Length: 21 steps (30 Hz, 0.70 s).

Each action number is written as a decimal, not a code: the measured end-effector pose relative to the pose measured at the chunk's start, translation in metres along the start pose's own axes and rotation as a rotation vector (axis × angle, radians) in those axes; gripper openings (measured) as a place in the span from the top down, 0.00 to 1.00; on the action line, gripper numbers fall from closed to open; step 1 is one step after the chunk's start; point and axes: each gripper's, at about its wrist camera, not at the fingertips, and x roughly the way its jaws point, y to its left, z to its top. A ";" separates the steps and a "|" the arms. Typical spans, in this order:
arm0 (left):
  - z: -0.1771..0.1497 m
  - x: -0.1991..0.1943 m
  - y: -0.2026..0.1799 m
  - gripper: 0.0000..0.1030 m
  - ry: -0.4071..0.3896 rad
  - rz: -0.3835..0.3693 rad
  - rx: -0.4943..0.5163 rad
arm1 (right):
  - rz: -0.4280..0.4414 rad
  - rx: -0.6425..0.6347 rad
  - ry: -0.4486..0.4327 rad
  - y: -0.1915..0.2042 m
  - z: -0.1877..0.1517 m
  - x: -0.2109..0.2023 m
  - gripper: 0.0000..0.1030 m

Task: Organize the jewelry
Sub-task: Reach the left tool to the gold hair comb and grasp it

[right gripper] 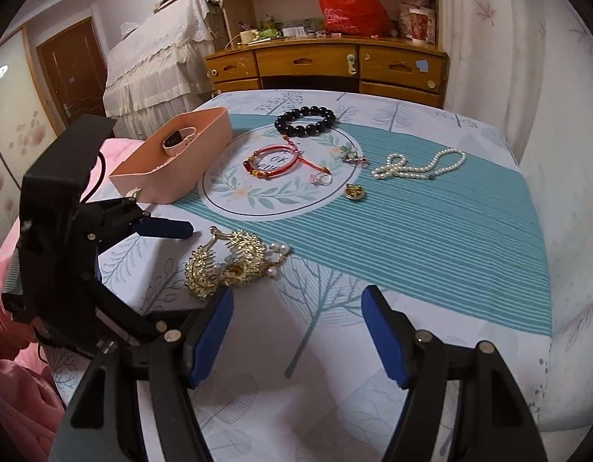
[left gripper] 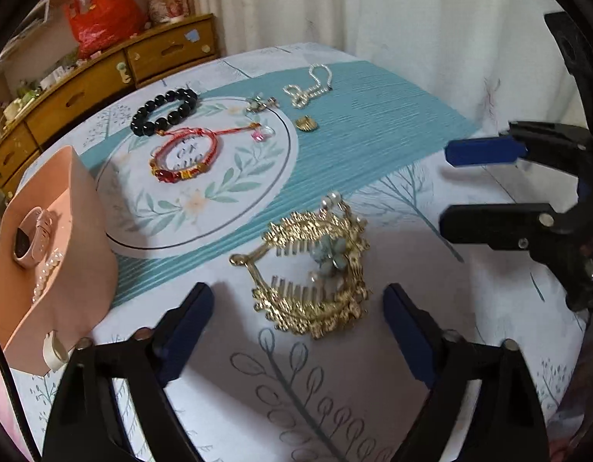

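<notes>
Leaf-print cloth covers the bench [right gripper: 469,308]. One gold hair comb [left gripper: 315,269] lies flat near its front edge, teeth inward, between the released left claw [left gripper: 298,327]. Right claw [right gripper: 296,335] released, empty. One pink box [right gripper: 173,161] holds one watch [right gripper: 179,139].

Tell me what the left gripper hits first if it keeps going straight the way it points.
Most likely the gold hair comb. It lies on the tablecloth just ahead of the left gripper, centred between its open jaws, nothing in between. Depth is hard to judge through the fisheye.
</notes>
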 end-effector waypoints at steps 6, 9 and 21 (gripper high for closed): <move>0.003 0.000 -0.002 0.42 -0.030 -0.005 0.007 | 0.018 0.032 0.001 -0.007 -0.002 0.001 0.33; 0.004 0.000 -0.002 0.43 -0.030 -0.012 0.008 | 0.016 0.035 0.006 -0.007 -0.002 0.002 0.33; 0.012 -0.033 0.003 0.43 -0.135 -0.031 0.000 | 0.031 0.018 0.008 0.000 0.000 0.003 0.33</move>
